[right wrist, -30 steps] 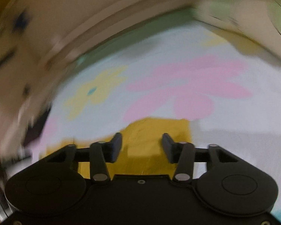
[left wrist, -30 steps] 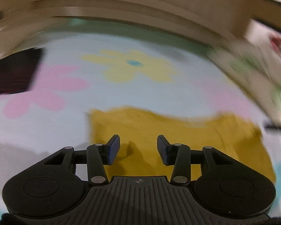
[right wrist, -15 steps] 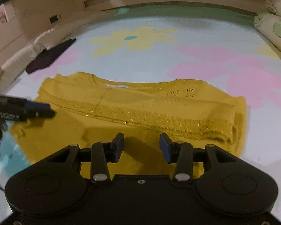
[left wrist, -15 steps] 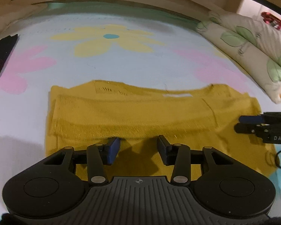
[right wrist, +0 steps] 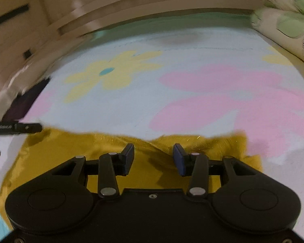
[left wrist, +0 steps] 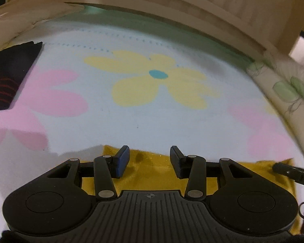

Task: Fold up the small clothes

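In the left wrist view, the left gripper (left wrist: 150, 160) stood spread at lower centre with nothing between its jaws, above the mustard sweater (left wrist: 152, 174), which lay on the flowered sheet (left wrist: 131, 125). A dark garment (left wrist: 8, 75) sat at upper left.

In the right wrist view, the right gripper (right wrist: 153, 158) was likewise spread and empty over the sweater's rumpled far edge. The folding looked partly done, with more left.

Only the letters "AS" read, on the right claw (left wrist: 293, 173)
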A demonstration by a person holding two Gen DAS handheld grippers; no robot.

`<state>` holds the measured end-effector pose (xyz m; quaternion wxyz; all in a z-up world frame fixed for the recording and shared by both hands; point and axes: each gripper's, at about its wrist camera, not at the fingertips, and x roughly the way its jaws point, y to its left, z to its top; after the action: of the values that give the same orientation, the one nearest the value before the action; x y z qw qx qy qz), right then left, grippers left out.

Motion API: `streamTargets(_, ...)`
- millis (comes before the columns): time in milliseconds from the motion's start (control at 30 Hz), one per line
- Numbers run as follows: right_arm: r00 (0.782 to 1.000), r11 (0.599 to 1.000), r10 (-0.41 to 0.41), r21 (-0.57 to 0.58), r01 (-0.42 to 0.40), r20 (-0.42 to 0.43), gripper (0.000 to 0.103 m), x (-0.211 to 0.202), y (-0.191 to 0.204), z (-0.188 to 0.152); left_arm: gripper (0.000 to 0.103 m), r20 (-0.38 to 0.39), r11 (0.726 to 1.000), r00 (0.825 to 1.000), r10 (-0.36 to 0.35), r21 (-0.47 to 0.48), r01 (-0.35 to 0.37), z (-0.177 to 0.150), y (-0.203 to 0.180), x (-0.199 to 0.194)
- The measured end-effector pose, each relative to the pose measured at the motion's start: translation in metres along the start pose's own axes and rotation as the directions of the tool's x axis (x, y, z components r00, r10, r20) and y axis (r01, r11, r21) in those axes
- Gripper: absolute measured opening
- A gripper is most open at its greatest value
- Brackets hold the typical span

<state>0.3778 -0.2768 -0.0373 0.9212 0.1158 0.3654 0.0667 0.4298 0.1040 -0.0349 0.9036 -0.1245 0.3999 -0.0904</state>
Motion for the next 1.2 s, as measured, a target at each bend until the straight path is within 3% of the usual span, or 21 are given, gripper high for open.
streamTargets(167, 0.999, 0.994, 0.035, 0.102, -0.036, 0.015, 0.054, -0.023, -0.017, -0.006, 0.043, -0.083, 0.996, 0.996, -0.035, 0.081, 0.042, -0.029, -0.006, -0.023)
streamTargets(333, 0.998, 0.999, 0.024, 0.042, -0.021, -0.061, 0.058, -0.041, -0.017, -0.030, 0.043, -0.194, 0.981, 0.980, -0.034, 0.179, 0.070, -0.081, -0.011, -0.041)
streamTargets(467, 0.992, 1.000, 0.000, 0.008, 0.001, -0.125, 0.058, -0.056, -0.020, -0.052, 0.043, -0.195, 0.952, 0.981, -0.012, 0.298, 0.071, -0.107, -0.016, -0.067)
streamTargets(533, 0.991, 1.000, -0.011, -0.023, 0.008, -0.135, 0.058, -0.066, -0.017, -0.060, 0.044, -0.245, 0.954, 0.970, -0.007, 0.288, 0.080, -0.115, -0.012, -0.074)
streamTargets(633, 0.986, 0.998, -0.029, -0.057, 0.020, -0.164, 0.063, -0.077, -0.010, -0.069, 0.044, -0.238, 0.944, 0.971, 0.008, 0.321, 0.071, -0.126, -0.009, -0.087)
streamTargets(833, 0.963, 0.984, -0.088, -0.171, 0.044, -0.256, 0.072, -0.087, 0.005, -0.091, 0.044, -0.255, 0.962, 0.967, 0.015, 0.269, 0.056, -0.133, -0.001, -0.097)
streamTargets(933, 0.956, 0.979, -0.099, -0.197, 0.045, -0.277, 0.077, -0.093, 0.009, -0.099, 0.045, -0.268, 0.952, 0.963, 0.038, 0.302, 0.047, -0.135, -0.005, -0.098)
streamTargets(1000, 0.952, 0.982, -0.104, -0.180, 0.052, -0.289, 0.079, -0.097, 0.007, -0.100, 0.045, -0.284, 0.956, 0.957, 0.052, 0.291, 0.034, -0.133, -0.008, -0.101)
streamTargets(1067, 0.950, 0.991, -0.083, -0.129, 0.046, -0.300, 0.080, -0.100, -0.001, -0.098, 0.045, -0.292, 0.976, 0.956, 0.039, 0.215, 0.026, -0.128, -0.007, -0.106)
streamTargets(1200, 0.976, 1.000, -0.018, 0.021, 0.023, -0.216, 0.081, -0.117, -0.025, -0.084, 0.045, -0.248, 0.995, 0.969, 0.000, 0.099, 0.025, -0.116, -0.012, -0.122)
